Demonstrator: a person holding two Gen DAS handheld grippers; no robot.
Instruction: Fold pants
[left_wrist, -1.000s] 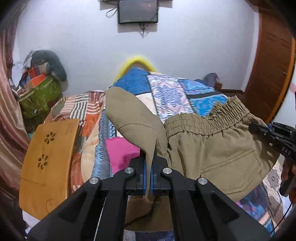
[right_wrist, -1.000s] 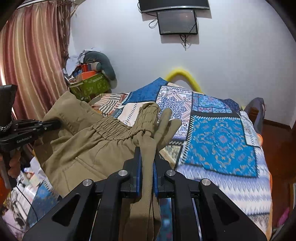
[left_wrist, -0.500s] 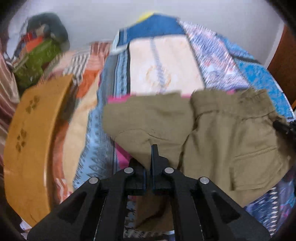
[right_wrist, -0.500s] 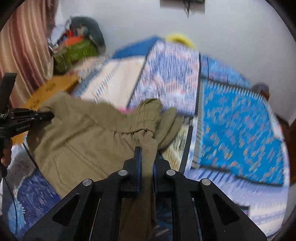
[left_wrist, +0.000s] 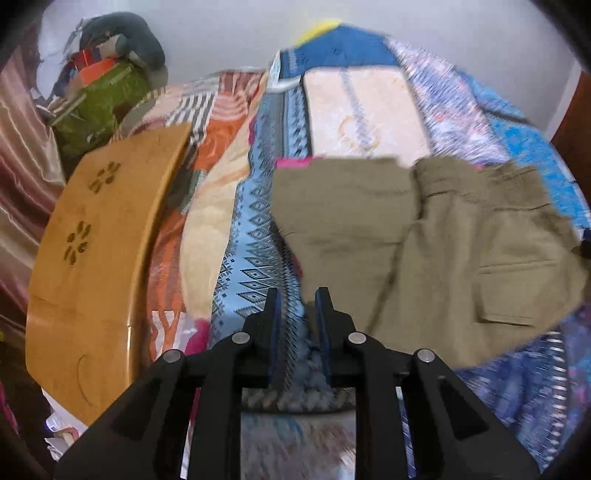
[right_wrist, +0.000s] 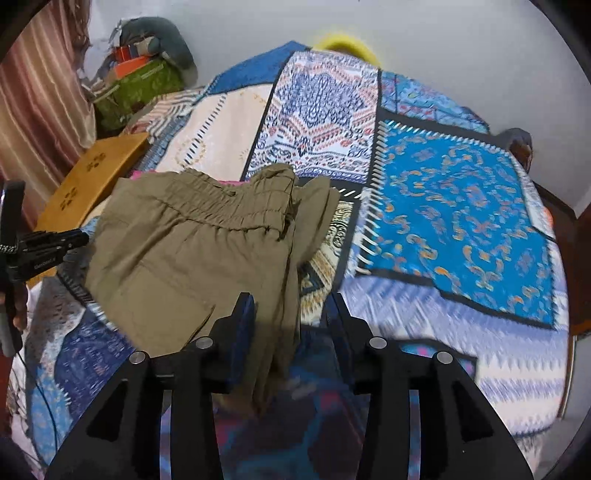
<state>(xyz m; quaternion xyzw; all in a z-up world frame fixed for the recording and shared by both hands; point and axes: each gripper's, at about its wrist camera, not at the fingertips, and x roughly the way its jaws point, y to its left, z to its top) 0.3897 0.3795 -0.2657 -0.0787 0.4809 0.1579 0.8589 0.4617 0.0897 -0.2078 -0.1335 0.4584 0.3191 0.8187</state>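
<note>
Two grippers are hovering low over a bed (right_wrist: 461, 206) that is filling most of both wrist views. Khaki pants (left_wrist: 436, 251) are lying folded on the patchwork bedspread (right_wrist: 317, 122), the elastic waistband (right_wrist: 221, 206) bunching toward the far side and a flap pocket (left_wrist: 513, 288) facing up.

The left gripper (left_wrist: 298, 314) is sitting just off the near left edge of the pants, its fingers (left_wrist: 272, 321) standing slightly apart with only bedspread showing between them; nothing is being gripped. The right gripper (right_wrist: 291, 317) is hanging at the near right edge of the garment, its fingers (right_wrist: 242, 325) spread wide, a hanging fold of khaki cloth lying loose in the gap without being pinched. In the right wrist view the left gripper is showing at the far left edge, beside the pants.

Room notes: a white wall (right_wrist: 443, 55) is running behind the bed. A wooden lap table (left_wrist: 96, 258) with flower cut-outs is resting on the bed's left side, near striped orange bedding (left_wrist: 218, 122). A pile of bags and clothes (left_wrist: 103, 81) is sitting in the far left corner beside a pinkish curtain (right_wrist: 40, 96). Something yellow (right_wrist: 343, 42) is peeking above the bed's far edge. Parts of both views are blurring.
</note>
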